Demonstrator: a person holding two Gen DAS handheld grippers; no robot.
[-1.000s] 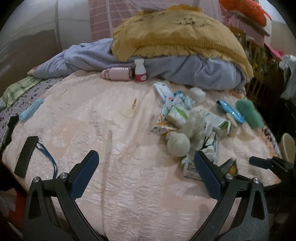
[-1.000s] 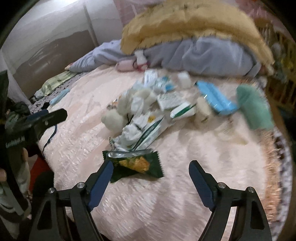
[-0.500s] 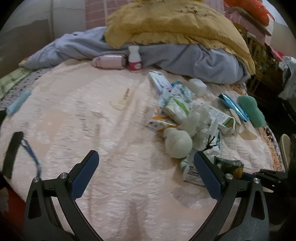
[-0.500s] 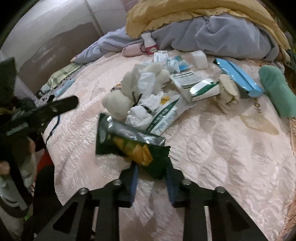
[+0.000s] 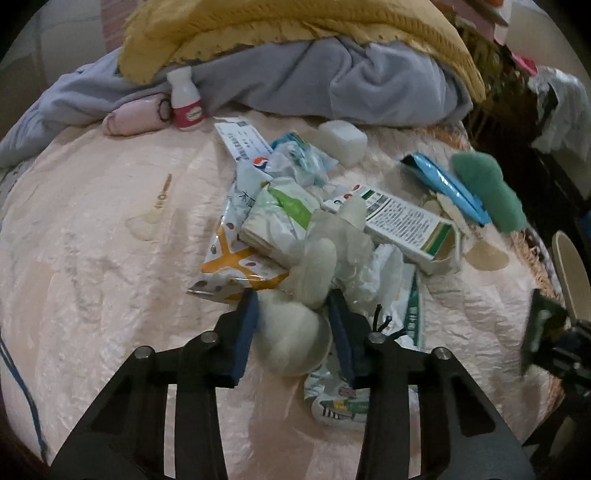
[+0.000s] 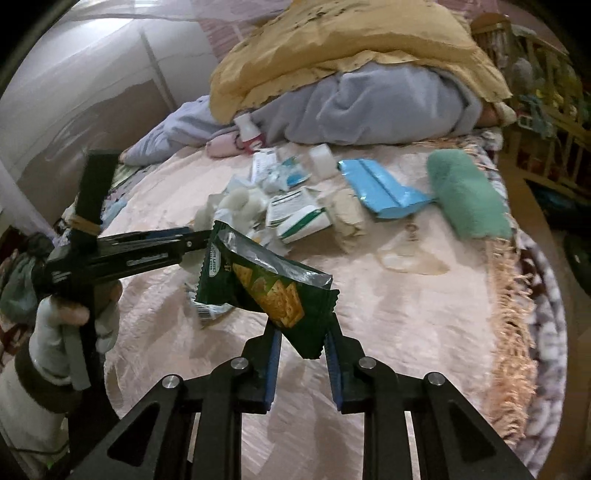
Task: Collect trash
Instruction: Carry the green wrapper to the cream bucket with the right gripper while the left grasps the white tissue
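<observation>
A heap of trash [image 5: 332, 236] lies on the pink bedspread [image 5: 110, 266]: wrappers, tissue wads, a green-white carton [image 5: 406, 221] and an orange-white packet [image 5: 236, 269]. My left gripper [image 5: 293, 325] is shut on a white tissue ball [image 5: 291, 343] at the near edge of the heap. My right gripper [image 6: 301, 336] is shut on a dark green cracker wrapper [image 6: 262, 280] and holds it above the bed. The left gripper [image 6: 192, 242] shows in the right wrist view, reaching into the heap [image 6: 280, 206].
A yellow blanket [image 5: 295, 33] and a grey blanket [image 5: 351, 85] pile up at the back. A small white bottle [image 5: 183, 99] and a pink roll [image 5: 133, 118] lie before them. A blue packet [image 5: 447, 184] and a green cloth [image 5: 487, 192] lie right.
My left gripper moved forward and shut on the tissue ball. My right gripper shut on the green wrapper and lifted it off the bed.
</observation>
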